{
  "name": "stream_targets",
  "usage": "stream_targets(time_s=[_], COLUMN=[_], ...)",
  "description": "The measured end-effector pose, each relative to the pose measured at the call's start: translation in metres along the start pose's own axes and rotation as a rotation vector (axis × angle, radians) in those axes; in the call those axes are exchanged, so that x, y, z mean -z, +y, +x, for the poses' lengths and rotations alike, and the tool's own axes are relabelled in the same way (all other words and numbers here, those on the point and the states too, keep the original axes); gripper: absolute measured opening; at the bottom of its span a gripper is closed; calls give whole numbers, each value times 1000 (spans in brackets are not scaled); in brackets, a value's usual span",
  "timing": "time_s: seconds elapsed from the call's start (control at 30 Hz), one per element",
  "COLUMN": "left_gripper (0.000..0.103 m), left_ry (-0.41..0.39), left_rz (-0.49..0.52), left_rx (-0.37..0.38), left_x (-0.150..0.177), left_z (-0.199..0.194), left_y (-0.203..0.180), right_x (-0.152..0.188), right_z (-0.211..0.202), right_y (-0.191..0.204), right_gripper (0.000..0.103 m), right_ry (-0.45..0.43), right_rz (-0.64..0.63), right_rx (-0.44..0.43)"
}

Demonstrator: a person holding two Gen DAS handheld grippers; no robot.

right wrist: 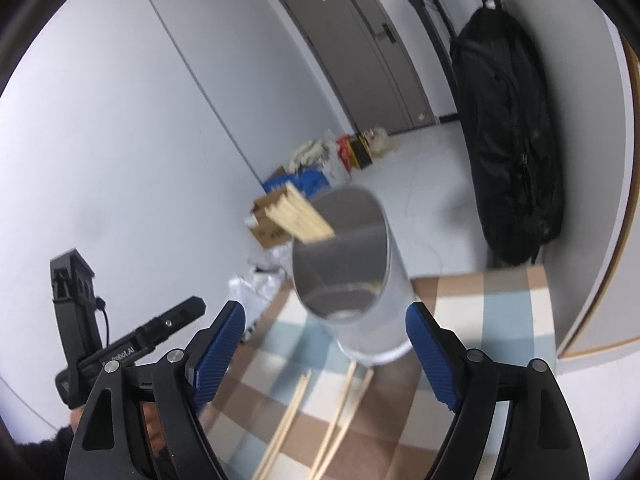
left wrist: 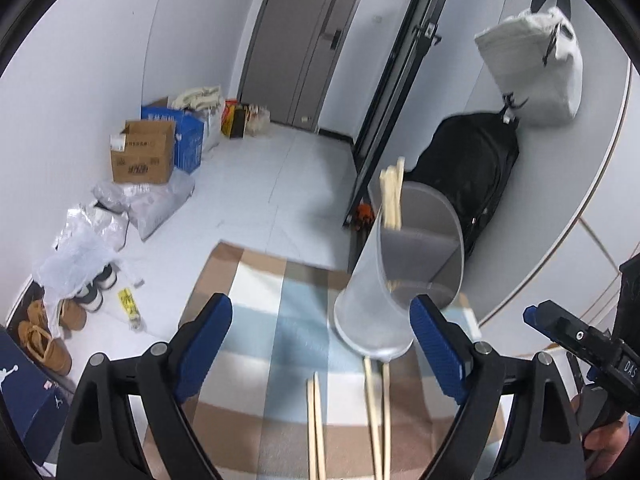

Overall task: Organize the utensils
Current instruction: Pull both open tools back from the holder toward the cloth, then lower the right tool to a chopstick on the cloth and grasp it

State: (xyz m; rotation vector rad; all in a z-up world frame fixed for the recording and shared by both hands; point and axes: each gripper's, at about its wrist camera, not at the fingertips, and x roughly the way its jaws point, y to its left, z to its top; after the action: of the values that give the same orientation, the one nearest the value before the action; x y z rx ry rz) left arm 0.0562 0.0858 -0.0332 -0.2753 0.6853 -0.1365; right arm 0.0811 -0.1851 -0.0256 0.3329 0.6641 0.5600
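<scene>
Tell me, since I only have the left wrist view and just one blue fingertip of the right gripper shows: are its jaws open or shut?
Observer: Open. The right gripper has both blue pads spread wide, nothing pressed between them; the holder stands just ahead.
Operator: The holder hides the cloth's far right side from me. Does it go on?
Observer: Yes, the checked cloth runs to a corner below the hanging black bag.

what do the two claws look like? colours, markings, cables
Both alike: black angular frames, silver pivot screws, ribbed blue pads. Left claw; right claw. In the right wrist view the left unit shows white lettering, too blurred to read, a boxy black module and a thin black cable. The sleeve is dark.
</scene>
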Motion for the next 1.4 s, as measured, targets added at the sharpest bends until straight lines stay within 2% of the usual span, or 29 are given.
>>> stream_targets(time_s=[0.23,0.3,0.4,0.6,0.73,0.83,0.9,0.93,1.0,1.13,1.23,1.27,1.4], left_gripper=[87,87,87,87,87,87,87,87,87,87,87,87,87], left_ry=[71,87,122,133,148,150,148,147,147,147,141,133,104], left_rz=[-26,-18,-24,-9,-43,-44,-43,-47,-52,-49,-34,-15,54], left_rx=[-62,-95,-108,-121,-83,-88,-87,-84,-83,-95,-117,-136,-169], left_x=[15,17,20,25,26,26,26,25,25,26,27,27,28], left_z=[9,12,17,18,19,19,19,18,18,20,22,21,19], left_y=[19,22,28,30,37,38,39,40,43,46,44,42,33], right_x=[28,34,42,52,55,57,57,58,61,60,59,59,57], right_z=[43,55,74,107,117,124,128,129,134,136,139,139,134], right_y=[-5,-9,-15,-31,-36,-30,-26,-25,-22,-21,-20,-20,-26], right_gripper=[81,74,72,58,53,50,43,43,38,32,20,11,4], right_ry=[185,226,289,360,369,386,392,387,384,377,382,385,379], right_rz=[-24,-11,13,70,76,13,-23,-35,-55,-70,-102,-114,-74], right_rx=[84,103,123,153,168,194,220,226,245,270,296,311,313])
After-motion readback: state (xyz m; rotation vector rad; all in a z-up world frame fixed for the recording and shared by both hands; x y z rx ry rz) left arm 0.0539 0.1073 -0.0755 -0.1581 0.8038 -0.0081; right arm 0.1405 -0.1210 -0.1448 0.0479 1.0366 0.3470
